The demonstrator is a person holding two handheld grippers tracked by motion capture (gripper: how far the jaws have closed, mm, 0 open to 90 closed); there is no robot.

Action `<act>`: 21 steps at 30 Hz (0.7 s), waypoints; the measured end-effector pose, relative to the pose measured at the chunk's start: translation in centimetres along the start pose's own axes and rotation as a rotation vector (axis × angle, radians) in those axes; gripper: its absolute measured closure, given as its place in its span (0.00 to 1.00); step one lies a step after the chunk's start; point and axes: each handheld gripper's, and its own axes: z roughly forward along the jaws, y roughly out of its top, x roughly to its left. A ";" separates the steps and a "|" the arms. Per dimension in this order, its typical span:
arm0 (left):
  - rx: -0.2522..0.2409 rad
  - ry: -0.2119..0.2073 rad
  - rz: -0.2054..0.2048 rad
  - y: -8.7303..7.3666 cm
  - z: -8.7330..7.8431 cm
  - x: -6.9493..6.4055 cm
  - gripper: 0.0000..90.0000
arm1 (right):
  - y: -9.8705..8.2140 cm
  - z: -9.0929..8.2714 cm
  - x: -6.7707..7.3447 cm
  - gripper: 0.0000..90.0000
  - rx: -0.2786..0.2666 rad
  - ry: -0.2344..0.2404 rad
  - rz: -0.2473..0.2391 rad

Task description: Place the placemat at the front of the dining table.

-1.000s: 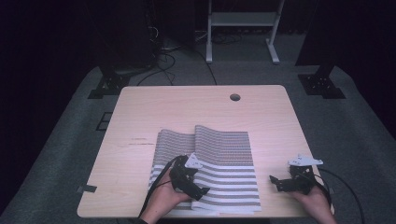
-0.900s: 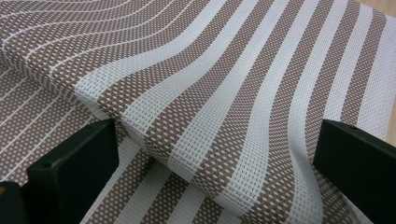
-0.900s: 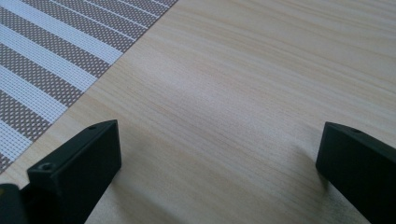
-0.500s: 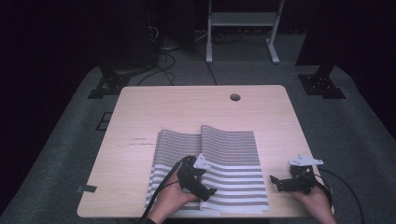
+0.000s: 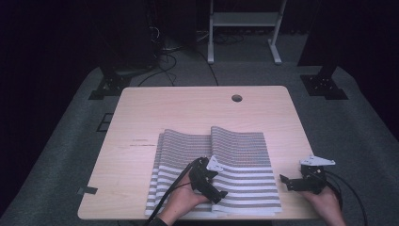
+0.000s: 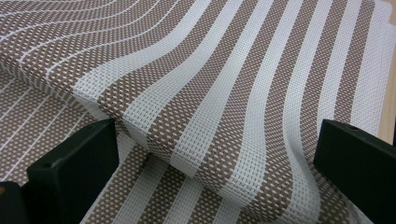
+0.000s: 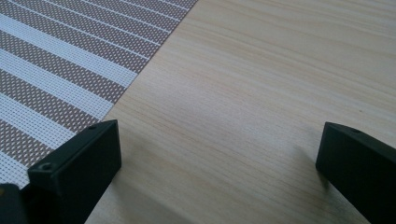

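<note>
Brown-and-white striped woven mats (image 5: 235, 155) lie stacked on the near half of the wooden table (image 5: 188, 113). The top mat (image 6: 224, 93) bulges up along a ridge, and its rounded edge rests on the mat beneath. My left gripper (image 5: 217, 192) hovers low over the mats near the front edge. It is open in the left gripper view (image 6: 212, 177), with the curled mat edge between the jaws and untouched. My right gripper (image 5: 288, 183) is open over bare wood just right of the mats (image 7: 56, 60), holding nothing (image 7: 215, 172).
A round cable hole (image 5: 236, 98) sits at the table's far middle. A small dark tab (image 5: 87, 190) marks the front left edge. Black stand feet (image 5: 106, 87) and a white frame (image 5: 242, 28) stand on the grey floor beyond the table.
My left gripper has slid a little to the right over the mats, and the raised ridge of the top mat has shifted right with it. The right gripper has barely moved.
</note>
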 end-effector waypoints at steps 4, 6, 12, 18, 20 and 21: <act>0.001 -0.002 0.001 0.4 0.5 -0.2 0.00 | -0.1 -0.1 -0.4 0.00 -0.001 0.000 0.000; 0.004 -0.003 0.005 0.5 0.6 -0.3 0.00 | -0.2 -0.2 -0.7 0.00 -0.002 -0.004 0.005; 0.008 -0.009 -0.004 0.3 0.6 -0.3 0.00 | -0.4 -0.4 -1.5 0.00 -0.002 -0.018 0.020; 0.000 0.001 -0.023 -0.4 -0.6 0.4 0.00 | -0.4 -0.4 -1.4 0.00 -0.001 -0.019 0.020; -0.001 0.015 -0.031 -0.7 -1.0 0.7 0.00 | -0.4 -0.4 -1.4 0.00 -0.001 -0.019 0.021; -0.006 0.020 -0.036 -0.9 -1.3 0.9 0.00 | -0.4 -0.4 -1.4 0.00 -0.001 -0.019 0.021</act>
